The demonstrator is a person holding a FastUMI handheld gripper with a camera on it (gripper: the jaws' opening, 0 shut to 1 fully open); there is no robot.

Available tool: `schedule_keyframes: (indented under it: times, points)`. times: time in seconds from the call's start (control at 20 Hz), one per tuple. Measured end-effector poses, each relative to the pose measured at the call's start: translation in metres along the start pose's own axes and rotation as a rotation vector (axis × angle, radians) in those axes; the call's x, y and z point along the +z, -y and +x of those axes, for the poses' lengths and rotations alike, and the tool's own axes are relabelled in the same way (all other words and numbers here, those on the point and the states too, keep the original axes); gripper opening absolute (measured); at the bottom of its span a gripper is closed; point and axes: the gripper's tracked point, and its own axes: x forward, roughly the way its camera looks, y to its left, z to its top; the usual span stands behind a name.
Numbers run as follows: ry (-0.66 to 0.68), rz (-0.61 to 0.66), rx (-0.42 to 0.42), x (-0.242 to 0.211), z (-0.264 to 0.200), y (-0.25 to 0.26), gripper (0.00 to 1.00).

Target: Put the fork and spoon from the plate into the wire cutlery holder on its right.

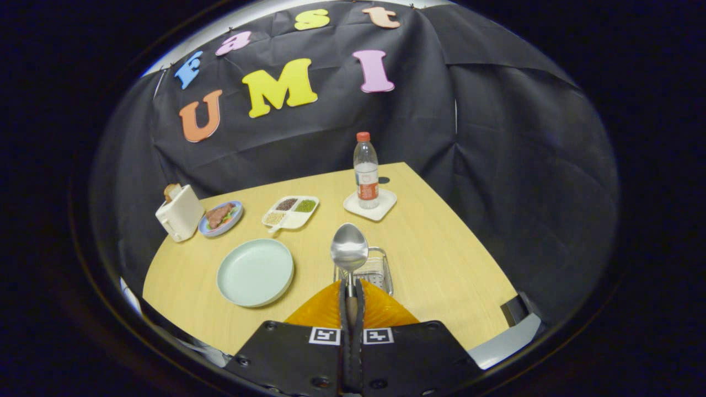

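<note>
While the gripper (351,295) pinches the spoon (349,252) by its handle (bowl pointing away), the wire holder (380,273) sits directly beneath, right of the plate (255,272).

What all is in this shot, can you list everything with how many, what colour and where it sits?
Silver metal spoon: one, silver bowl with brown handle, held upright between the fingers, above the holder.
Wire cutlery holder: one, silver, just ahead of the fingers, right of the plate.
Pale green round plate: one, empty, left of the holder.
Divided white tray: one, grains in three compartments, beyond the plate.
Small blue plate of food: one, beside the toaster.
White toaster: one, bread in it, table's far left.
Clear plastic bottle: one, red cap, on a white coaster.
Wooden table: one, light.
Gripper: one, black and orange, shut on the spoon's handle.
</note>
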Motion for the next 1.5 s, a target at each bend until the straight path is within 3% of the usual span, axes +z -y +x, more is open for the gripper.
schedule_keyframes:
  times: [0.9,1.0,1.15,1.25,1.5]
  points:
    - [0.018,0.031,-0.032,0.015,0.010,0.000,0.05]
    - [0.045,0.029,-0.045,0.021,0.005,0.002,0.17]
    - [0.075,0.037,-0.039,0.028,-0.003,-0.002,0.19]
    - [0.107,0.021,-0.034,0.031,-0.008,-0.007,0.40]
    - [0.232,0.001,-0.007,0.046,-0.033,-0.031,0.80]
